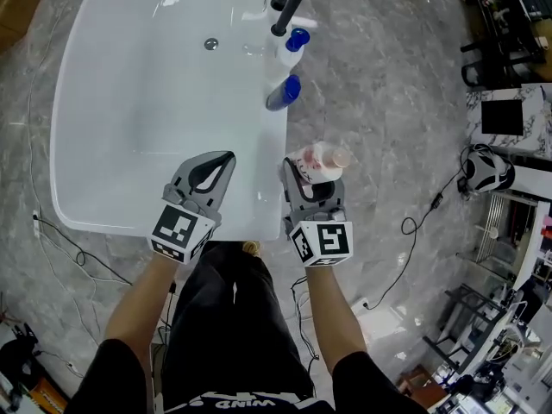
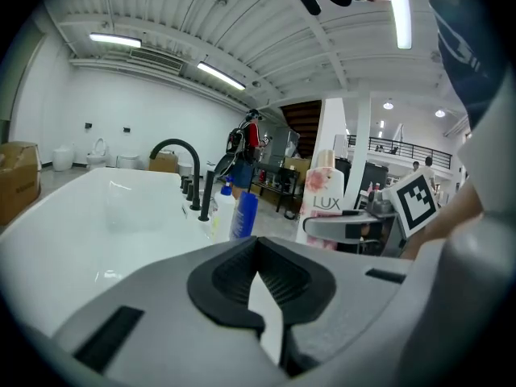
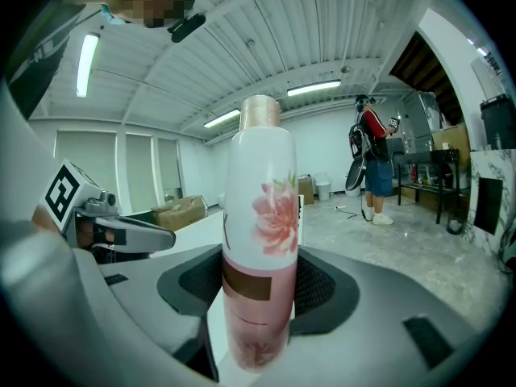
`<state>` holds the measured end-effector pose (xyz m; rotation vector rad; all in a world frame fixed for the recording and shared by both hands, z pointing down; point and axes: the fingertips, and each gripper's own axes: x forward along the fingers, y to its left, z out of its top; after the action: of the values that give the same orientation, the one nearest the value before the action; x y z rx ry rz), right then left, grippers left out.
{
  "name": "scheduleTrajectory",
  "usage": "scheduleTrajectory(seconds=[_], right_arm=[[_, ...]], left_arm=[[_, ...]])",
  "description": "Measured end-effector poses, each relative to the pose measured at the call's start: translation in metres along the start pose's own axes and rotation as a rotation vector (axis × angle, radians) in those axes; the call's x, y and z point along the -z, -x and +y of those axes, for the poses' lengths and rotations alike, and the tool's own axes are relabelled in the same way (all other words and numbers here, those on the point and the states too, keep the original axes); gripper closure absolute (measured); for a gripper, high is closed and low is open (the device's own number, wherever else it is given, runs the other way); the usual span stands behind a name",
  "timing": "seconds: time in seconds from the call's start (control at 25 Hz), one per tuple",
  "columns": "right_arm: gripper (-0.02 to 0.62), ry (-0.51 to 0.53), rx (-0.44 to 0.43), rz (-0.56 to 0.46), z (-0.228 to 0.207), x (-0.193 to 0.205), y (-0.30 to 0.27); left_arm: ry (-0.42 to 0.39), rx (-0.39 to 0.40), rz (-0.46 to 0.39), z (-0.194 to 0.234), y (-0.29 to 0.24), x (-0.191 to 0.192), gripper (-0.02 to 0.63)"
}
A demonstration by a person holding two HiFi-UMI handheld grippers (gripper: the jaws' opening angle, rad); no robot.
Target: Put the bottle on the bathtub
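Big white oval bathtub (image 1: 147, 102) fills most of my head view. My left hand-held gripper (image 1: 226, 158) hangs over its near end, clenched on nothing. My right hand-held gripper (image 1: 312, 179) is grasping the white-and-pink flower-print bottle (image 3: 258, 216), label reads "LUX", just off the tub's right rim. Further along that rim are a black faucet (image 1: 287, 11), a blue bottle (image 1: 283, 93) and a white blue-capped one (image 1: 291, 48).

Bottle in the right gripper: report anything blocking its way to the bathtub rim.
Nothing visible does. The right gripper holds the bottle just beside the bathtub, whose near rim is bare; blue-capped bottles and the faucet stand farther along it.
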<state>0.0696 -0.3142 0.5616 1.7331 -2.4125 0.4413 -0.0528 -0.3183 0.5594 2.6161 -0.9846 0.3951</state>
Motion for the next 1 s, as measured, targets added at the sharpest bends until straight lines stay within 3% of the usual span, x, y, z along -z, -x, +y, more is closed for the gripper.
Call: scheduleTrajectory(seconds=[0.44,1.0], right_arm=[[0.346,0.039,0.014,-0.025,-0.012,0.043,-0.042],[0.345,0.068,0.018,-0.050,-0.013,0.063,-0.074]], left_arm=[[0.017,-0.004,-0.003,0.022,-0.039,0.045,0.598],[0.042,0.001,-0.006,0.025,-0.058,0.066,0.598]])
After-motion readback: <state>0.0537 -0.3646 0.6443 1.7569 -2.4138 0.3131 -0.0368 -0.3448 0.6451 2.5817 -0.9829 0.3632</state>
